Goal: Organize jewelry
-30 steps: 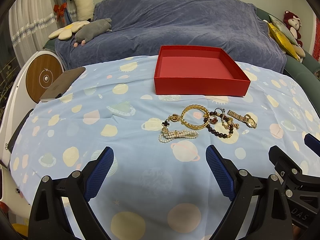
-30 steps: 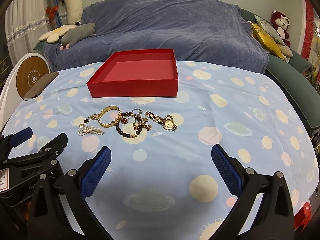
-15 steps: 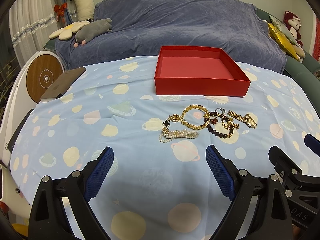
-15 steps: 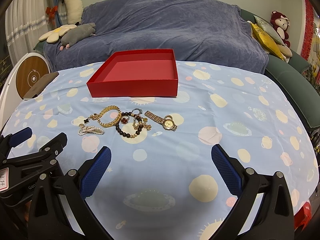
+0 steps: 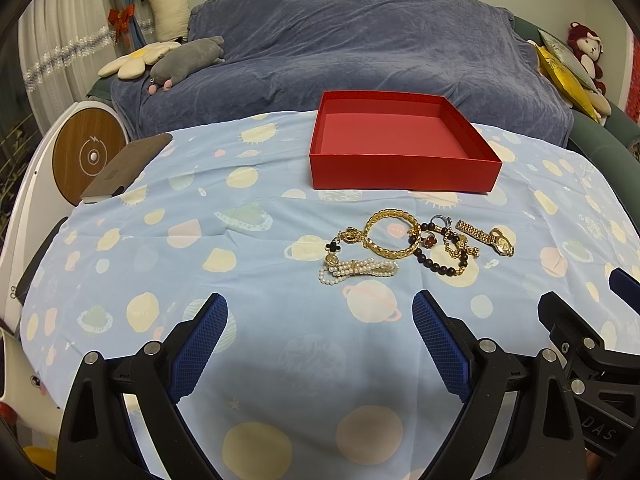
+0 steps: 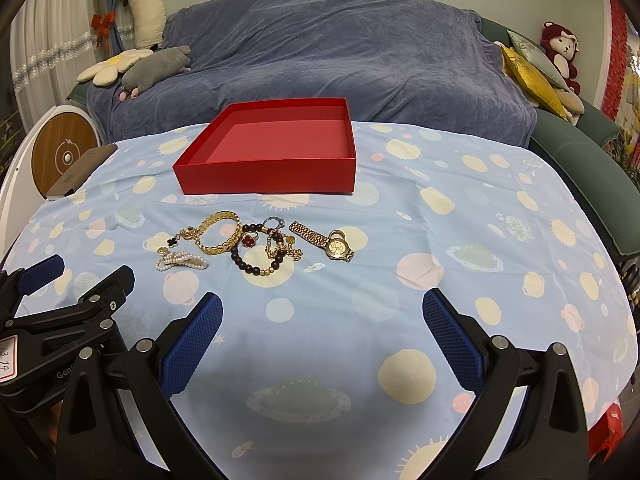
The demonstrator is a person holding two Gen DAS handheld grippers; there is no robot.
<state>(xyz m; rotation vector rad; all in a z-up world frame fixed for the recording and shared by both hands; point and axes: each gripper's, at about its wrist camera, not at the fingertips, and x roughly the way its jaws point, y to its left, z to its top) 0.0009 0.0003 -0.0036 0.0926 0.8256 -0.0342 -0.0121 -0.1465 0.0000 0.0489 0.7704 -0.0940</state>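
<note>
An empty red box [image 5: 404, 174] [image 6: 268, 178] sits at the far middle of the table. In front of it lies a cluster of jewelry: a gold chain bracelet [image 5: 390, 236] [image 6: 219, 234], a pearl bracelet [image 5: 356, 271] [image 6: 180, 260], a dark bead bracelet [image 5: 440, 266] [image 6: 256, 266], a red clover ring [image 6: 249, 240] and a gold watch [image 5: 486, 237] [image 6: 326, 240]. My left gripper [image 5: 320, 312] is open and empty, near the table's front edge. My right gripper [image 6: 322, 312] is open and empty, to the right of the left one.
The table has a light blue planet-print cloth [image 5: 180, 240]. A brown flat object [image 5: 124, 168] lies at the table's far left corner. A covered sofa [image 5: 360, 40] with plush toys stands behind. A round wooden-faced device [image 5: 88, 156] stands at left.
</note>
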